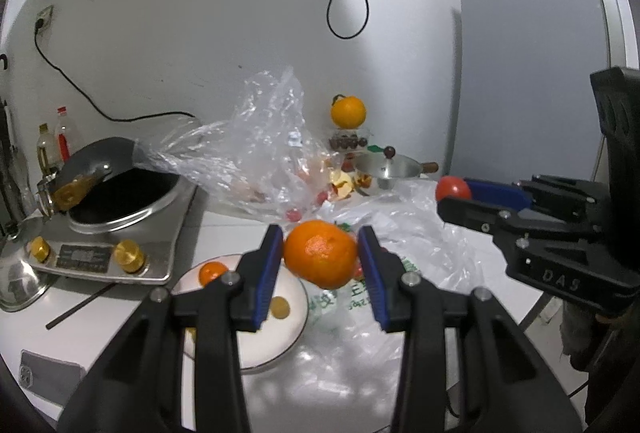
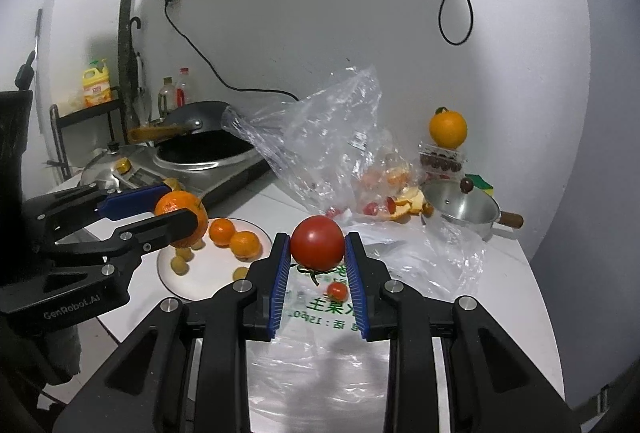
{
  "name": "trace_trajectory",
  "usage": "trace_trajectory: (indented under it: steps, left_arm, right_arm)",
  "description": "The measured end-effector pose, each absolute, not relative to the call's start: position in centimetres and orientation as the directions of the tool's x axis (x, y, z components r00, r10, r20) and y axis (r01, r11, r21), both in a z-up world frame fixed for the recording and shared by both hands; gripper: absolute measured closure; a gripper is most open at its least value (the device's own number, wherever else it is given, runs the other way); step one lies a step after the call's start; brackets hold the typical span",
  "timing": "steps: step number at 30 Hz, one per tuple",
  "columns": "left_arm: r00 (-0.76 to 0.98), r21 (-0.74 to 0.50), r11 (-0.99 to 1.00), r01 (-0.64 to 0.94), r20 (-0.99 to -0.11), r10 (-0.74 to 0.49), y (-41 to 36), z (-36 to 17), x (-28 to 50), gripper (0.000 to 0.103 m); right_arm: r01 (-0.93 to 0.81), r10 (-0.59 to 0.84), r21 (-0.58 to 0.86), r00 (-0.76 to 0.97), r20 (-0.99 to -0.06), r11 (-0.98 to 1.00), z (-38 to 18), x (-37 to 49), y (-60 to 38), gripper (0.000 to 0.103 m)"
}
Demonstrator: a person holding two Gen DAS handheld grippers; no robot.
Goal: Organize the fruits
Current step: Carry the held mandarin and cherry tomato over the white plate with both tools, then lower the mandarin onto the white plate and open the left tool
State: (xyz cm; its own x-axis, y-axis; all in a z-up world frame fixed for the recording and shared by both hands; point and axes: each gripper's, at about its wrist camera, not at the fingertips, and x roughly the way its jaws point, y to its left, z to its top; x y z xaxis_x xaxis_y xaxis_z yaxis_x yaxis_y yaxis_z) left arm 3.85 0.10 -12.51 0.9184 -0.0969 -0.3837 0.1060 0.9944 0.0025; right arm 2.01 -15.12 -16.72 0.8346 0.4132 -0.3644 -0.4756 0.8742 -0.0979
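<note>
Left gripper clenched on dimpled round orange, mid-frame above white plate. Right gripper clamping glossy smooth tomato. Two oranges on plate.

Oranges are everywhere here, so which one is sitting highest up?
The orange perched on the clear box by the wall; others lie on the plate or sit in the left gripper.
</note>
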Motion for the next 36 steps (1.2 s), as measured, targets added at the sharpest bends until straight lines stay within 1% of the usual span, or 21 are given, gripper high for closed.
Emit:
trace_trajectory:
  steps: [6,12,23,28,36]
  left_arm:
    - [0.925,-0.018,0.996,0.085,-0.371,-0.086,1.9,-12.5,2.6,0.063]
    - [0.924,-0.027,0.998,0.062,-0.376,-0.068,4.0,-12.9,1.7,0.063]
    - [0.911,-0.032,0.999,0.021,-0.412,-0.032,7.9,-14.6,1.4,0.063]
    - [0.906,-0.032,0.999,0.013,-0.423,-0.025,8.7,-15.6,1.7,0.063]
    - [0.885,-0.036,0.999,0.007,-0.465,-0.023,9.4,-17.6,2.5,0.063]
  right_arm:
    - [-0.488,0.415,-0.130,0.833,-0.366,0.863,-16.4,1.0,-13.2,0.073]
    - [-0.506,0.425,-0.150,0.825,-0.374,0.850,-16.6,0.5,-11.1,0.073]
    - [-0.544,0.449,-0.140,0.790,-0.417,0.827,-18.5,1.3,-7.3,0.073]
    - [-0.550,0.448,-0.140,0.781,-0.436,0.823,-19.3,1.7,-6.3,0.073]
    - [-0.561,0.444,-0.126,0.755,-0.483,0.818,-21.4,2.6,-5.1,0.073]
